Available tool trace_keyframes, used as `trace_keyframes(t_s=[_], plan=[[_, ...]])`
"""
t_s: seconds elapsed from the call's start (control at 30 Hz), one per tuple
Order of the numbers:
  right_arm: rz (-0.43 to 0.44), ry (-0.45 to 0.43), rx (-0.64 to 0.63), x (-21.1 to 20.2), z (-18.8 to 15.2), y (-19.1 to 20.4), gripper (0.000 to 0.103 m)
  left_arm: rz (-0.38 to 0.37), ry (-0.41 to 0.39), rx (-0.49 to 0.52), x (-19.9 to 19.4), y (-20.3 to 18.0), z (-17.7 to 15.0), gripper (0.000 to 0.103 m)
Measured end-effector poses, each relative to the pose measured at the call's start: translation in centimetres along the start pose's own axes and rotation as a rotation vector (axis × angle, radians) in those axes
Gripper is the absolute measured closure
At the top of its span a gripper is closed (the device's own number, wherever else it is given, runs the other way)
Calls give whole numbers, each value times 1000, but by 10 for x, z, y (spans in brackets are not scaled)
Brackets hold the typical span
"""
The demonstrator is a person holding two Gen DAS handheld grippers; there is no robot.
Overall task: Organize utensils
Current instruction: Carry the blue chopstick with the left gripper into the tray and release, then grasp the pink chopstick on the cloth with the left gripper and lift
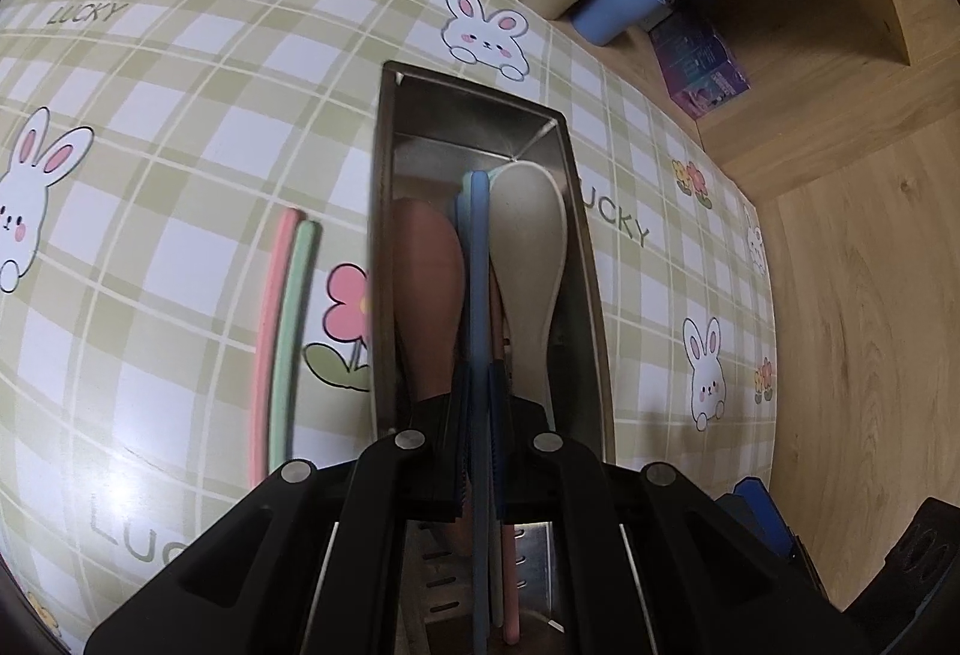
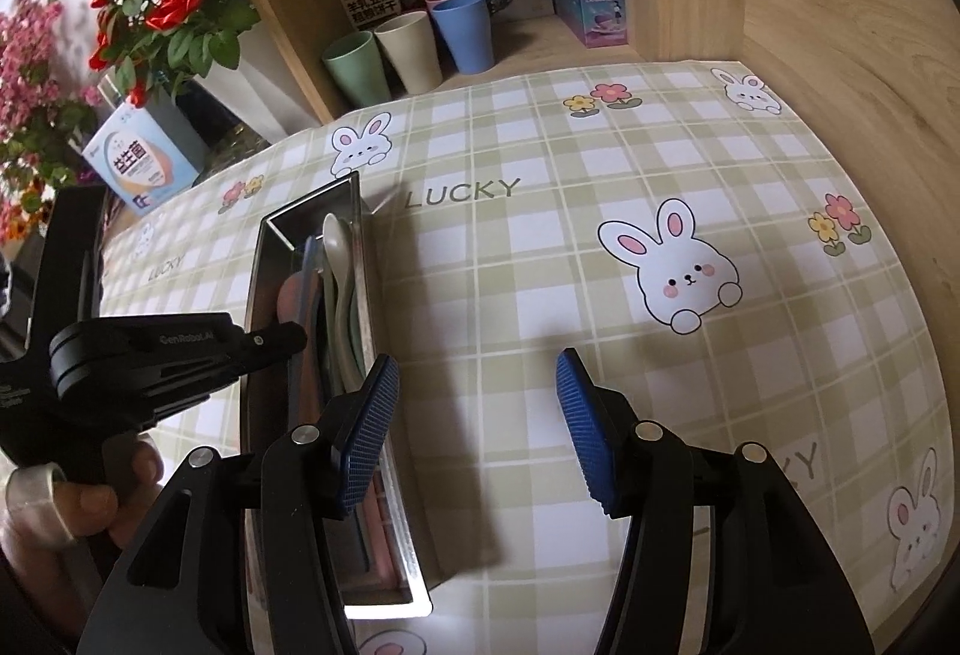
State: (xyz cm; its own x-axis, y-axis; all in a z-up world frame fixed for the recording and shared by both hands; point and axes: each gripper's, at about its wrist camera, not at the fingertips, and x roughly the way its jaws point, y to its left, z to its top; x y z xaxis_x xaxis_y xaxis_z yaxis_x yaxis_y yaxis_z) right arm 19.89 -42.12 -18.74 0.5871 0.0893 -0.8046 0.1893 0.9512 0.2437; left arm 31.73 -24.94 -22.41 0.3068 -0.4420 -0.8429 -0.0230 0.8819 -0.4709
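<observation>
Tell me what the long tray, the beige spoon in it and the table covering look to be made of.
Tray: likely stainless steel, shiny, with mirror-like reflections on its walls.
Beige spoon: matte, uniformly coloured, probably plastic or a fibre composite.
Table covering: smooth printed sheet with faint sheen, seemingly vinyl or oilcloth.

four cups (image 2: 408, 49), two loose chopsticks (image 1: 282, 331)

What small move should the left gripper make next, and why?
Probably open the left gripper: it is shut on the thin blue utensil, already lying along the steel rectangular tray beside the beige spoon.
</observation>
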Motion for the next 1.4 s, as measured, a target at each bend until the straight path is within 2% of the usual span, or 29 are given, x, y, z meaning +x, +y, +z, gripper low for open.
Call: trace_keyframes(t_s=[0.1, 0.17, 0.23, 0.3, 0.4, 0.47, 0.53, 0.67, 0.83, 0.97, 1.03, 1.4], plan=[[1, 1, 6, -1, -1, 2, 50, -25, 5, 21, -1, -3, -1, 97], [1, 3, 6, -1, -2, 3, 50, -44, 10, 35, -2, -5, -2, 94], [3, 4, 6, -2, -3, 5, 50, -69, 21, 44, -5, -6, -1, 84], [8, -2, 11, -5, -4, 7, 50, -97, 24, 52, -12, -5, 0, 83], [15, -9, 26, -9, -7, 9, 50, -128, 4, 93, -31, -2, 3, 83], [21, -13, 37, -10, -9, 12, 50, -173, -20, 131, -50, 4, 7, 81], [25, -18, 47, -11, -11, 16, 50, -193, -51, 167, -67, 11, 9, 74], [35, -31, 64, -13, -19, 27, 50, -165, -130, 250, -99, 30, 10, 74], [49, -24, 82, -9, -29, 37, 50, -105, -131, 363, -107, 49, -9, 74], [51, -11, 79, -6, -33, 43, 50, -54, -97, 357, -88, 62, -20, 76], [50, -9, 73, -6, -35, 46, 50, -43, -93, 357, -79, 64, -21, 80], [37, -17, 86, -12, -36, 37, 50, 38, -55, 450, -37, 57, -34, 82]])
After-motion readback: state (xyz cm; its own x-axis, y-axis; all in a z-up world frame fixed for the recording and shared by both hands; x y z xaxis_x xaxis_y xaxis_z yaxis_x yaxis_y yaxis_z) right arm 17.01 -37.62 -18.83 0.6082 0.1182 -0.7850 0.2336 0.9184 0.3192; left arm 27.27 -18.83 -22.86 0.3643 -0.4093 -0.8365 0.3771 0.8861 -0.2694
